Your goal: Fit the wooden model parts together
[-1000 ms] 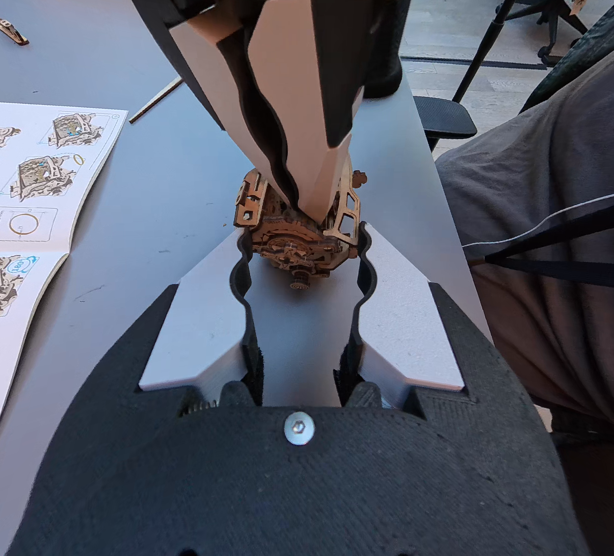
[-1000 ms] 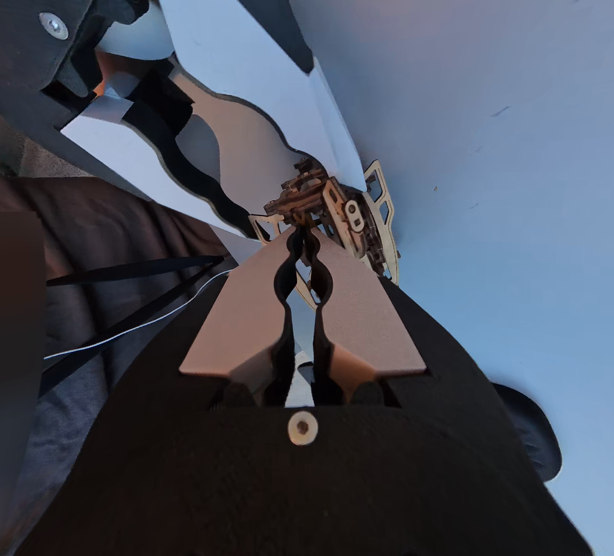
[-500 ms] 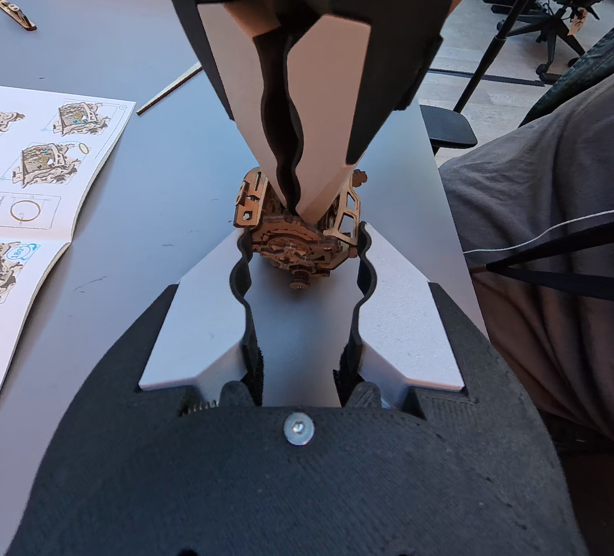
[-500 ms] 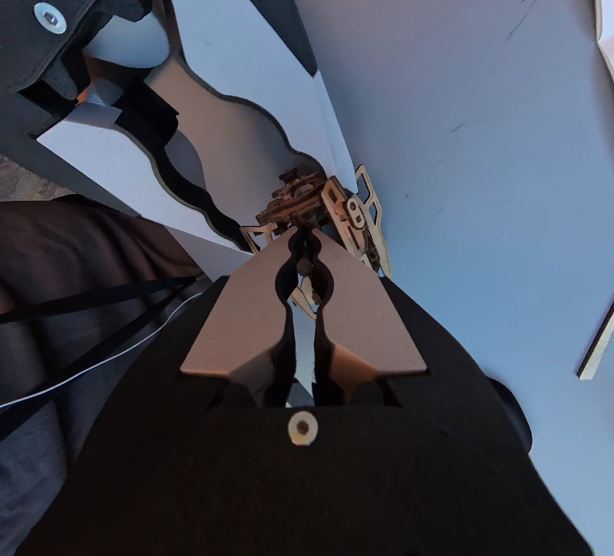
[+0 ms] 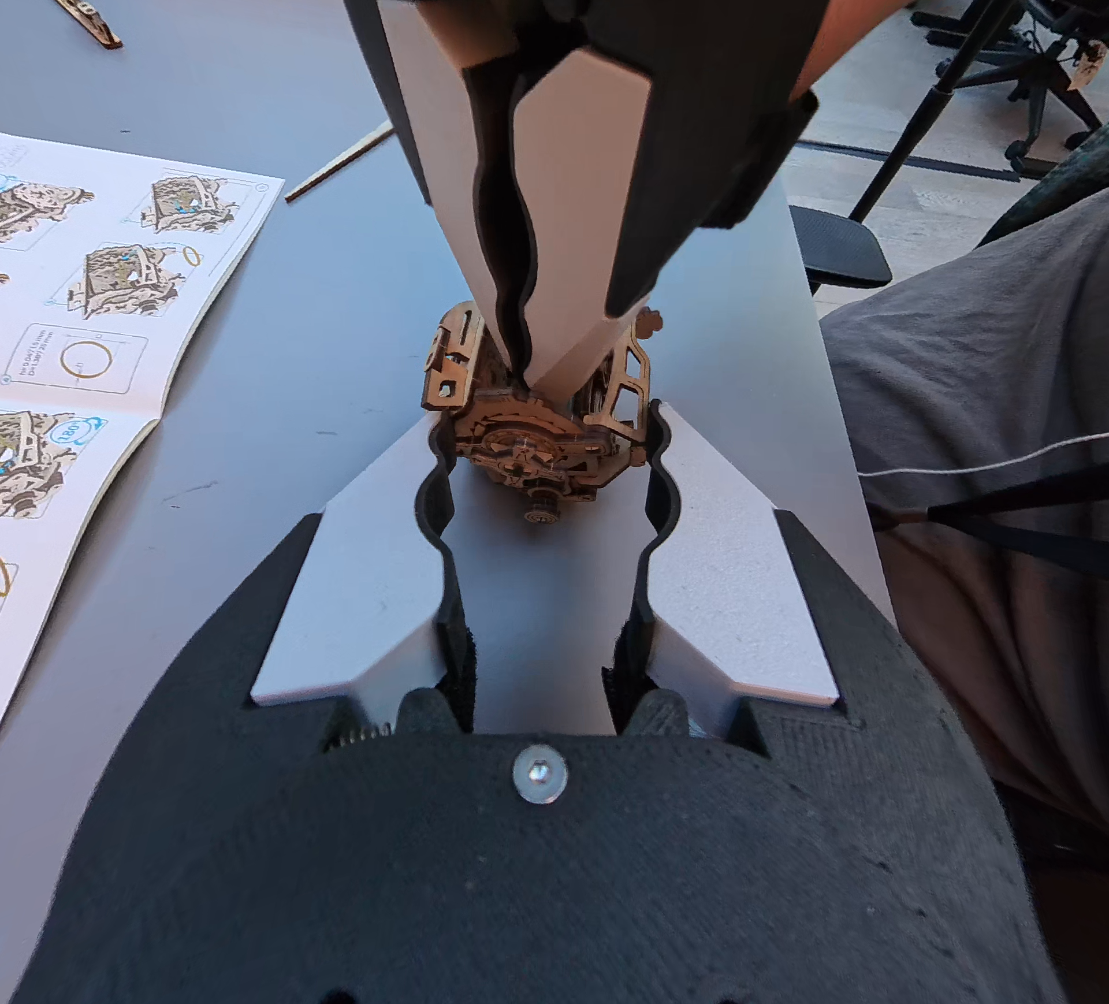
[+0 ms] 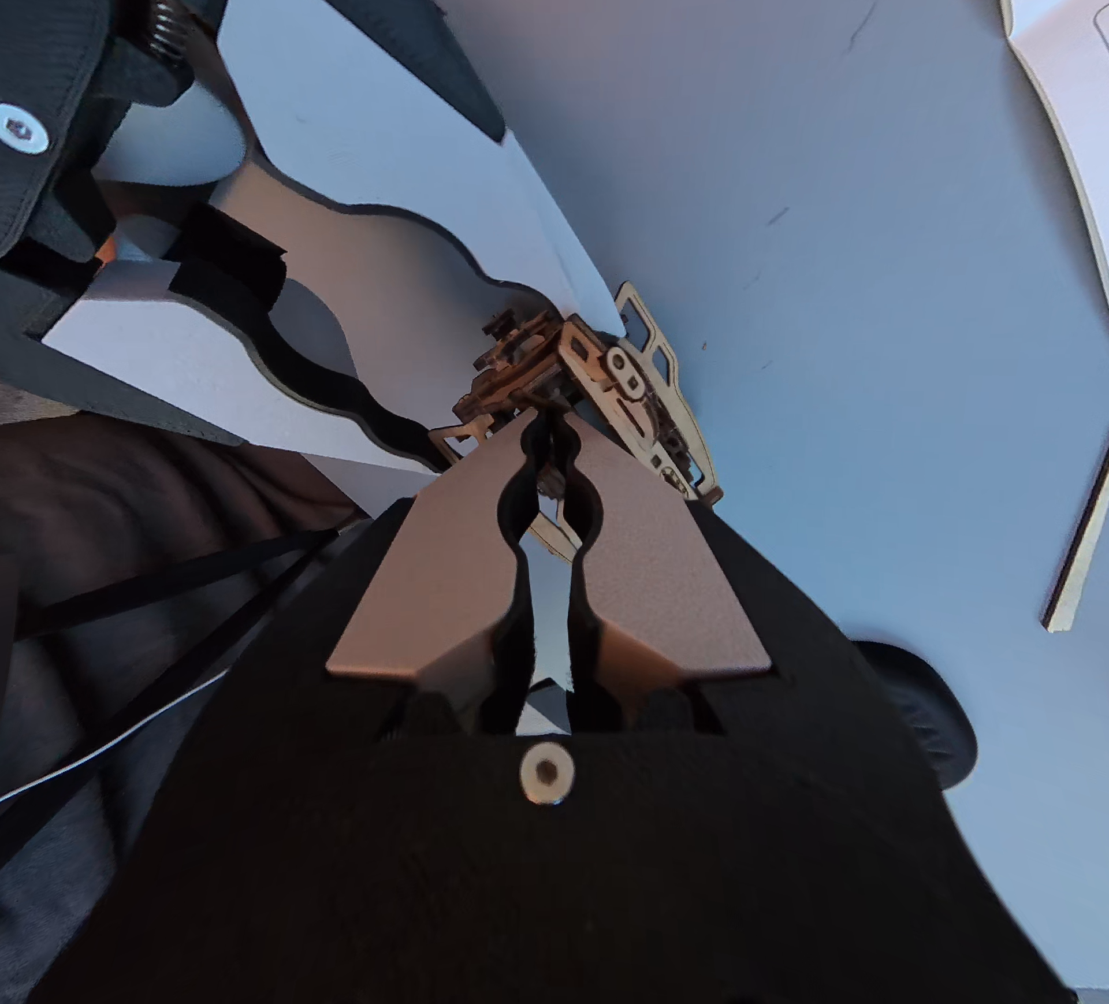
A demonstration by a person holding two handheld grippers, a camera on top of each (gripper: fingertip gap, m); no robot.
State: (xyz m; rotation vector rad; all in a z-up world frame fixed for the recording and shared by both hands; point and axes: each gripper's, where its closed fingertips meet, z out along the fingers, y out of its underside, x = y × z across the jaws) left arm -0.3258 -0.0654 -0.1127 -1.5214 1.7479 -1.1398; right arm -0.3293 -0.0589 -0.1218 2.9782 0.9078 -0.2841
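Note:
The wooden model (image 5: 534, 435), a small brown gear assembly with cut-out side plates, stands on the grey table (image 5: 300, 315). My left gripper (image 5: 543, 420) is shut on the model, with its fingertips against the two sides. My right gripper (image 5: 521, 375) comes down from above and is shut, its tips pressed into the top of the model. In the right wrist view the right gripper (image 6: 549, 418) pinches a small wooden part (image 6: 549, 486) at the model (image 6: 624, 381). The left gripper's fingers (image 6: 336, 279) reach in from the upper left.
An open instruction booklet (image 5: 90, 315) lies at the left. A thin wooden strip (image 5: 339, 168) and a small loose wooden piece (image 5: 84, 15) lie farther back. The table's right edge is close, with a person's grey-clad leg (image 5: 990, 435) and office chairs (image 5: 840, 249) beyond. Only a small space, under 4 cm, lies between the two pairs of fingers.
The right gripper has swung round over the model, its tips staying at the model's top. The left gripper and the model have held still.

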